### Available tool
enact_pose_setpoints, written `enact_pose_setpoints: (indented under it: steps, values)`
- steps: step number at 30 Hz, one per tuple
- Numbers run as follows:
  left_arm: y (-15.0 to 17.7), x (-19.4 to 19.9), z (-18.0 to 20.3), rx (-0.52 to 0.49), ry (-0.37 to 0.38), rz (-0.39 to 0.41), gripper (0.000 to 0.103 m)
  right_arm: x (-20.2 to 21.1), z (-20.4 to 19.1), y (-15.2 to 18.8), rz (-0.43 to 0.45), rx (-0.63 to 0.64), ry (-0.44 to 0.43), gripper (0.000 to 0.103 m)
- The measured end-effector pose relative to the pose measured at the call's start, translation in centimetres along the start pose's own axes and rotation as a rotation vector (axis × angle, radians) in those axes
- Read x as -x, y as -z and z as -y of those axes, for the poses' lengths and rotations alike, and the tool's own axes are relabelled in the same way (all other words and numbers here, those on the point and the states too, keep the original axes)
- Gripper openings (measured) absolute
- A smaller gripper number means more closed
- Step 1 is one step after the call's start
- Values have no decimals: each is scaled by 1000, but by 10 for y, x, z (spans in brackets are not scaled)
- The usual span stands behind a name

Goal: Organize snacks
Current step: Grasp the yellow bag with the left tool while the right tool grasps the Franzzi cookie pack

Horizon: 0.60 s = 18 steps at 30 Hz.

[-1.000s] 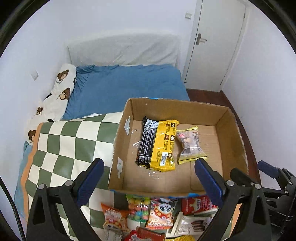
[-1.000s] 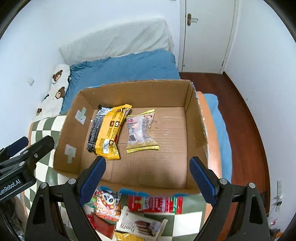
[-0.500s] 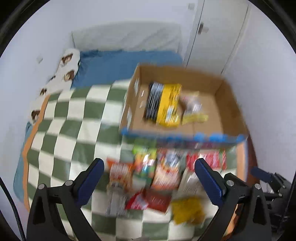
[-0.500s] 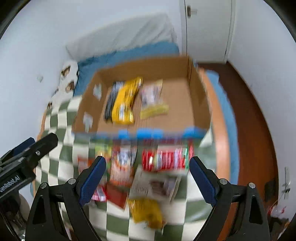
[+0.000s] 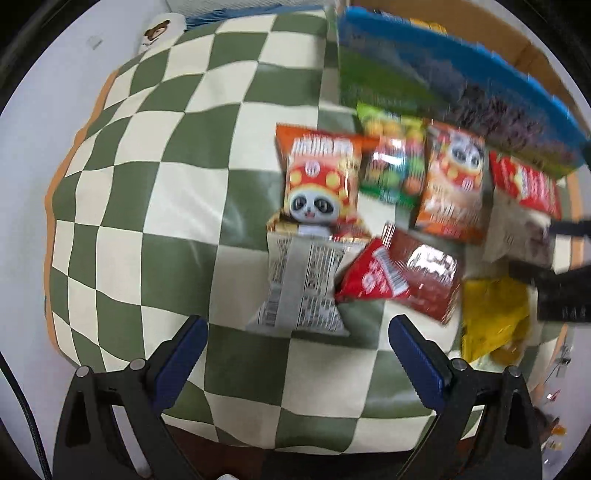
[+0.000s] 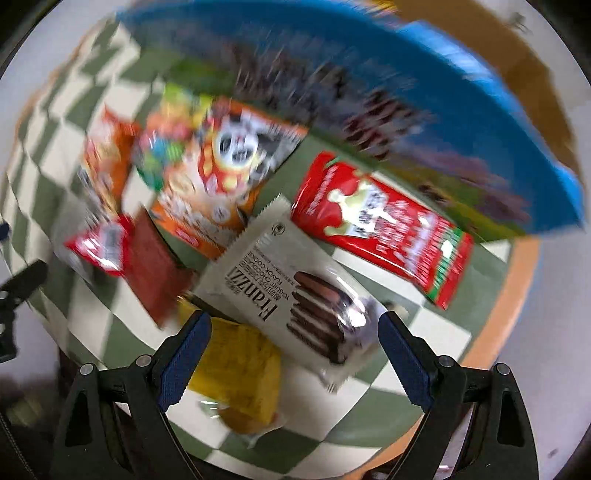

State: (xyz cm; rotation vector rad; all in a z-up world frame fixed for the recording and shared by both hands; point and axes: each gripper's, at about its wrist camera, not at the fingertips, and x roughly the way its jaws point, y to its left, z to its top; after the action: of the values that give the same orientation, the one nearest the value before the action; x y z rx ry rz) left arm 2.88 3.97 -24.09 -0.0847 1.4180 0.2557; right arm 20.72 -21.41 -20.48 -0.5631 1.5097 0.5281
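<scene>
Several snack packets lie on a green-and-white checked blanket (image 5: 155, 221) in front of a cardboard box (image 5: 450, 70) with a blue printed front. My left gripper (image 5: 295, 332) is open, hovering over a grey-white packet (image 5: 303, 284) lying back-side up. Beyond it lie an orange panda packet (image 5: 321, 177), a green candy bag (image 5: 395, 158) and a dark red packet (image 5: 406, 280). My right gripper (image 6: 293, 334) is open above a white chocolate-cookie packet (image 6: 284, 284). A yellow packet (image 6: 240, 373) lies partly under it, and a red packet (image 6: 384, 229) beside it. Nothing is held.
The blanket's orange border (image 6: 506, 295) runs close on the right in the right wrist view. A bear-print pillow (image 5: 159, 31) lies at the far left. The other gripper's black body (image 5: 554, 284) shows at the right of the left wrist view.
Both grippers dropped from over the box down to the snack pile, now pointing straight down. The box has slid to the top of each view. Both stay open.
</scene>
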Motion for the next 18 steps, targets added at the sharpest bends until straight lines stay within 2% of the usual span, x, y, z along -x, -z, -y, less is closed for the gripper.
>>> enact_pose_setpoints:
  steps: [4, 5, 7, 10, 12, 16, 18]
  values:
    - [4, 0, 3, -16, 1, -8, 100, -19, -3, -6, -32, 62, 64, 93]
    - [5, 1, 4, -10, 11, -11, 100, -21, -2, -5, -26, 52, 82, 85]
    - [2, -1, 6, 5, 50, -26, 100, -21, 5, -2, -14, 1, 60, 81]
    - [2, -4, 15, 34, 105, -54, 100, -17, 24, 10, -8, -138, 11, 73]
    - [2, -3, 28, 27, 131, -58, 100, -14, 41, 23, -6, -261, -43, 71]
    - [5, 6, 65, -73, 156, -26, 100, -15, 83, 68, -14, -537, -197, 70]
    - [7, 12, 88, -173, 169, -2, 100, -17, 99, 92, -21, -626, -262, 71]
